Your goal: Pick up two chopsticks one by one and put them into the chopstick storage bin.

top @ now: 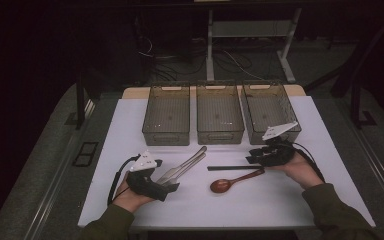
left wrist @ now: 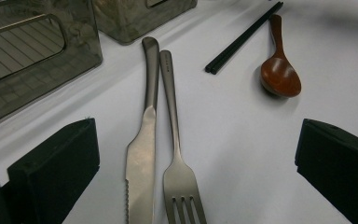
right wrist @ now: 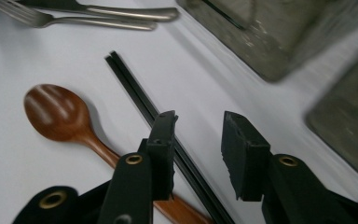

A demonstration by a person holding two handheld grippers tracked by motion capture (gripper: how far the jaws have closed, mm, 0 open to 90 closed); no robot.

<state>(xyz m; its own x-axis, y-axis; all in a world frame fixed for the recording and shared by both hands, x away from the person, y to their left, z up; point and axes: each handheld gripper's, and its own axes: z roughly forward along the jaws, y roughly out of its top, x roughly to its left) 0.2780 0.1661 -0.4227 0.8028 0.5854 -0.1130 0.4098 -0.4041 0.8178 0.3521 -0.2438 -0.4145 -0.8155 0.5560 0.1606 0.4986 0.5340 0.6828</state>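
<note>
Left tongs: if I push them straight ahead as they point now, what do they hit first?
Probably the knife and fork, which lie side by side between the open left tongs. Farther along that line stand the bins, though depth is hard to judge.

No text or label is legible anywhere.

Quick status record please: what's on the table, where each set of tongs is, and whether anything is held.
Surface: white table
Bins: three clear bins in a row at the far edge
Cutlery: knife and fork side by side, near left tongs
Other utensils: black chopsticks, brown wooden spoon
Left tongs: open, around knife and fork, holding nothing
Right tongs: open, over chopsticks, holding nothing
</note>
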